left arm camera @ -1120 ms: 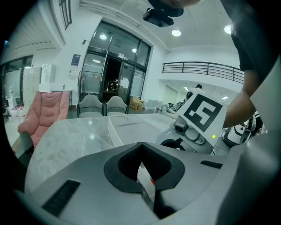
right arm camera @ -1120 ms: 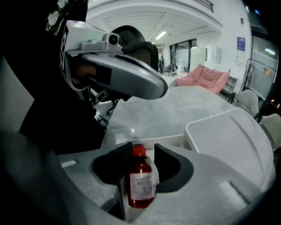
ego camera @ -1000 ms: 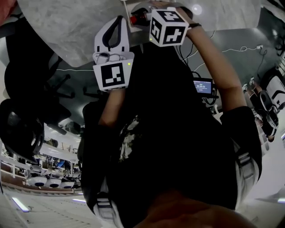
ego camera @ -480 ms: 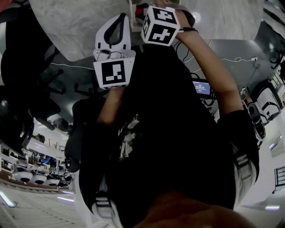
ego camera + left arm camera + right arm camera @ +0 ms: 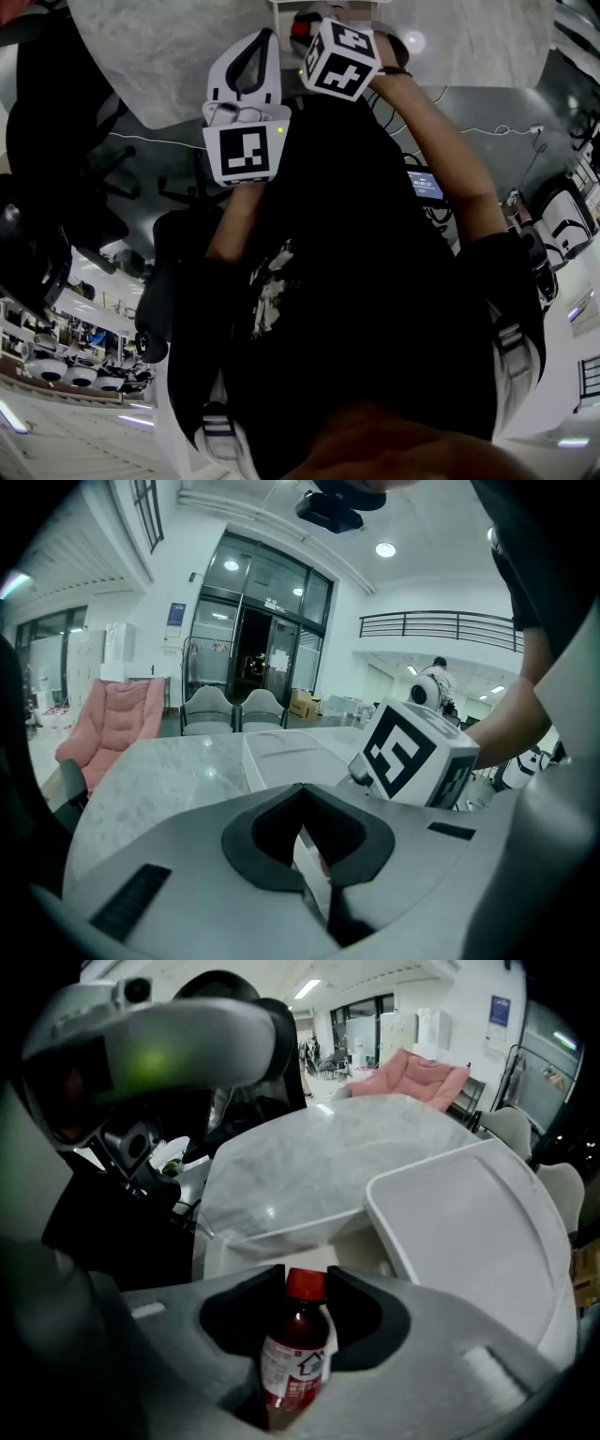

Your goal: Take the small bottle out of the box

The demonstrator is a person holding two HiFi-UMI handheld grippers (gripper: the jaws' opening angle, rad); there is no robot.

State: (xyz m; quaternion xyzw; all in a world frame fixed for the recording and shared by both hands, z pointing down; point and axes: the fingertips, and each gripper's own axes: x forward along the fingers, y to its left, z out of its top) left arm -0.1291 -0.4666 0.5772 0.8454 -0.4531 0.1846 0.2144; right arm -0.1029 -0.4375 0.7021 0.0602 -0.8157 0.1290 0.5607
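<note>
Red-capped bottle [image 5: 294, 1358] sat clamped between the pads of the right tongs [image 5: 305, 1277], at lower centre of the right gripper view, with its cap toward the jaw tips. The jaws had just eased slightly wider; the bottle was between them and both pads touched its shoulder. Beyond the tips, at centre frame, lay the open white box [image 5: 281, 1232]. Its lid [image 5: 469, 1232] was swung out to the right over the marble table [image 5: 309, 1147].

Step in hand, by judgement: lift-out, with the bottle gripped and apparently above the box opening. The next move calls for firm pad pressure and a carry clear of the rim before set-down on the table.

The left tongs [image 5: 302, 789] were closed tip to tip and held nothing. The box showed just beyond them.
</note>
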